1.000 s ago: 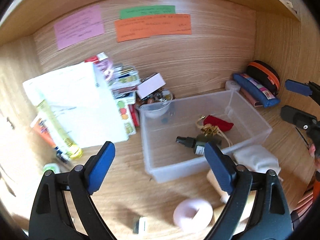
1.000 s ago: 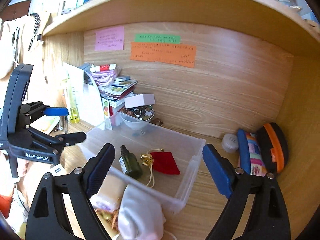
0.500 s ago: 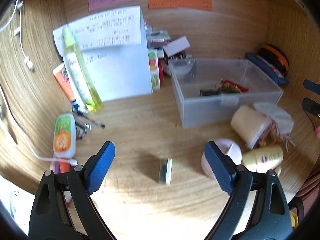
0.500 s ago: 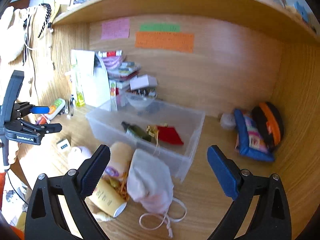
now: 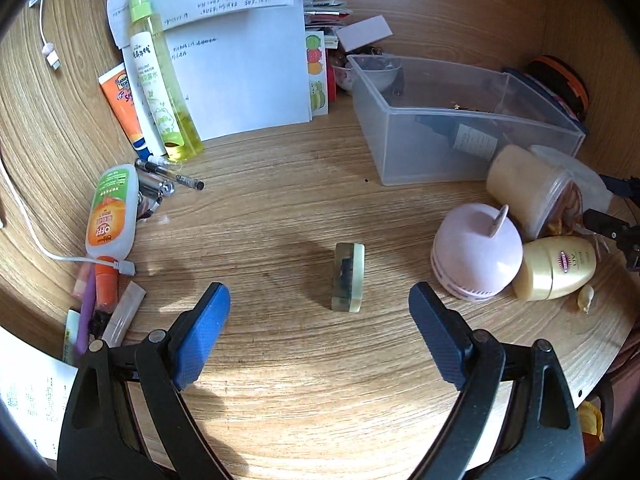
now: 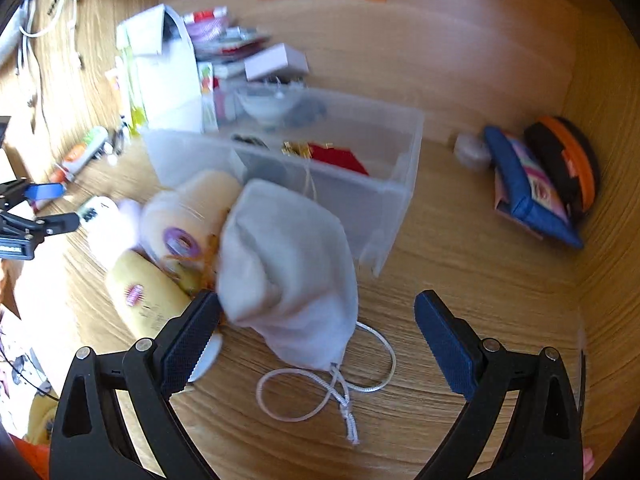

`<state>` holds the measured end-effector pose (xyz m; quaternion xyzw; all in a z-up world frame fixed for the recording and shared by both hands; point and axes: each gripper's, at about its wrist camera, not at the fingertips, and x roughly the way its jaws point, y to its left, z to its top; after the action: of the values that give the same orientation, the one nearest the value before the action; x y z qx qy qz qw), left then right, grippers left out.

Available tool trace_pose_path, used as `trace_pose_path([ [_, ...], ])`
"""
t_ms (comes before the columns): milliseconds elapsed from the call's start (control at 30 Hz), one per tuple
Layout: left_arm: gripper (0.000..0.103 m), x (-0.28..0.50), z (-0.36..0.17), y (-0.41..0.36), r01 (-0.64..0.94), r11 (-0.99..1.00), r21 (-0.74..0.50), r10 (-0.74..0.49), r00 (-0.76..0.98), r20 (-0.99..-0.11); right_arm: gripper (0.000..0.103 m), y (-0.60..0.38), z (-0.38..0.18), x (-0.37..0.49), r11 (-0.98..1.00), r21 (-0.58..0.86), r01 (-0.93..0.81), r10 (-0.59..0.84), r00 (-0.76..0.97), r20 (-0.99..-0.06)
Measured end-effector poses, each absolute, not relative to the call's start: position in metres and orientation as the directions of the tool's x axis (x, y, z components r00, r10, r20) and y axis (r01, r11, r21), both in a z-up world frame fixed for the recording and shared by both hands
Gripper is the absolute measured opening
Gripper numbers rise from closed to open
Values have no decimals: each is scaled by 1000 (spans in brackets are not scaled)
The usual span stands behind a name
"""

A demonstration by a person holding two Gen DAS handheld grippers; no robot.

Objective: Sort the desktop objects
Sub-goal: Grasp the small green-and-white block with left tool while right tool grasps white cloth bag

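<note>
Both grippers spread wide and empty above the wooden desk (image 5: 280, 208).

The left gripper (image 5: 320, 312) frames a small pale-green block (image 5: 349, 277) just ahead of its tips. The right gripper (image 6: 316, 316) has just been opening; a white drawstring cloth pouch (image 6: 288, 280) lies between its jaws, unpinched, against the left pad. Beyond both stands a clear plastic bin (image 6: 372, 196).

Both grippers have black plastic arms with silver rivets and blue textured fingers (image 5: 202, 334).
</note>
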<state>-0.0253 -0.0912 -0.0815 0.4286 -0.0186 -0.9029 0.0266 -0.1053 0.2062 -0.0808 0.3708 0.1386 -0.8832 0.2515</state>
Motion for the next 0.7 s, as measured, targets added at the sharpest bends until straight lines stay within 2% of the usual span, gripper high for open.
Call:
trace_pose_path([
  [167, 91, -29, -87, -92, 32, -998, 63, -69, -625, -777, 96, 208, -85, -121, -835, -9, 551, -360, -559, -747],
  [300, 74, -34, -90, -89, 20, -997, 76, -73, -615, -785, 94, 203, -90, -127, -821, 17, 571, -376, -517, -769],
  [367, 68, -38, -94, -88, 13, -997, 76, -68, -609, -790, 87, 199, -93, -128, -810, 18, 585, -379, -501, -778],
  [433, 58, -41, -98, -87, 7, -997, 70, -60, -600, -798, 81, 193, -97, -129, -798, 21, 602, -382, -480, -790],
  [467, 57, -42, -99, -87, 5, -998, 67, -57, -597, -800, 75, 191, -100, -130, -792, 26, 610, -385, -465, -797],
  [633, 42, -46, -101, -89, 0, -999, 40, -32, -604, -796, 64, 185, -103, -133, -782, 24, 623, -392, -462, -796],
  [700, 37, -47, -101, -89, -7, -1000, 28, -18, -608, -794, 56, 186, -102, -135, -779, 31, 626, -400, -459, -793],
])
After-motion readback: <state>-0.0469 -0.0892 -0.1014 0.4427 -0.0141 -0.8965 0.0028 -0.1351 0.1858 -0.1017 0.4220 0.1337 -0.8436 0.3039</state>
